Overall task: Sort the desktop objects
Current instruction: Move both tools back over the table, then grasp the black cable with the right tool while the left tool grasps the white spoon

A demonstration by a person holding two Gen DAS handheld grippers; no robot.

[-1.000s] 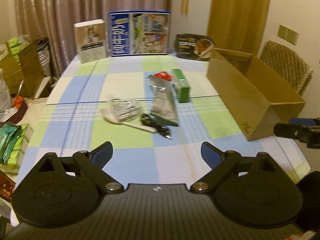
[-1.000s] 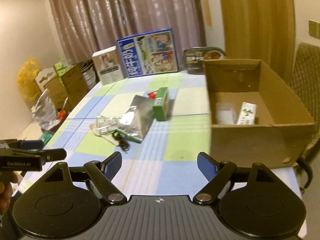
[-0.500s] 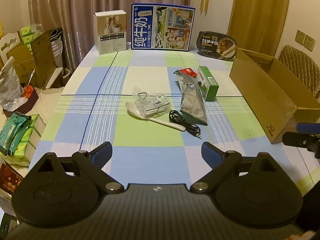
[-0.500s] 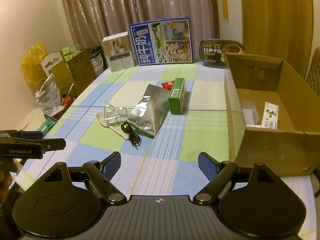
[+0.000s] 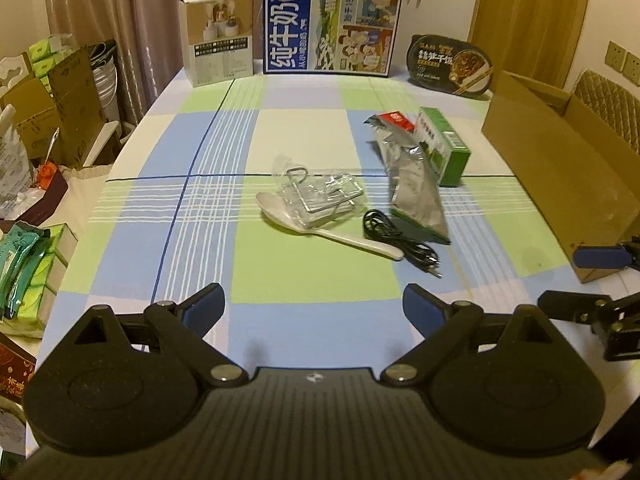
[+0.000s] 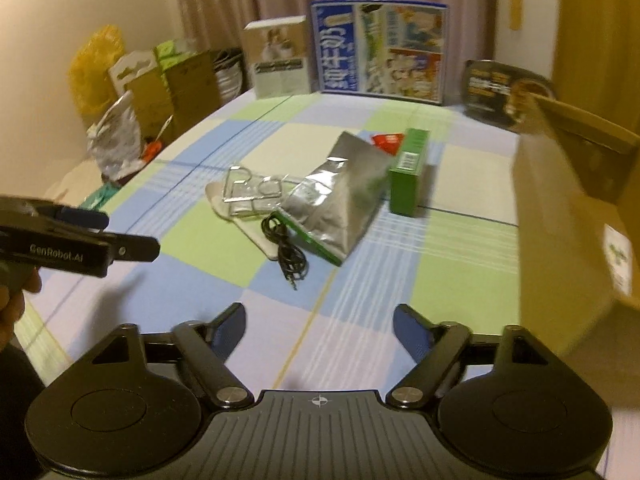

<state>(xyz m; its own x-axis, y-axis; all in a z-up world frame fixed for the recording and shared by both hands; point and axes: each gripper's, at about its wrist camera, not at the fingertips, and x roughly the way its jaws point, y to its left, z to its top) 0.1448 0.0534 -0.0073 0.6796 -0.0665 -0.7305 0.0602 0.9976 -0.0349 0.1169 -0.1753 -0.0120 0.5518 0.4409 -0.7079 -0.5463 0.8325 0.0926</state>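
Loose items lie mid-table: a white spoon (image 5: 320,228), a clear packet of metal clips (image 5: 320,194), a coiled black cable (image 5: 396,240), a silver foil pouch (image 5: 416,188), a green box (image 5: 444,144) and a small red packet (image 5: 398,120). The same pouch (image 6: 340,204), cable (image 6: 286,252) and green box (image 6: 408,172) show in the right wrist view. A brown cardboard box (image 5: 560,168) stands at the right. My left gripper (image 5: 314,306) is open and empty above the near table edge. My right gripper (image 6: 320,330) is open and empty, short of the cable.
A blue milk carton (image 5: 332,26), a white box (image 5: 218,38) and a black food tray (image 5: 450,66) stand along the far edge. Boxes and bags (image 5: 52,112) crowd the floor left of the table. A chair (image 5: 608,100) stands behind the cardboard box.
Both grippers moved forward and lower toward the loose items. The right view swung left, so the cardboard box slid to its right edge. Both stay open.
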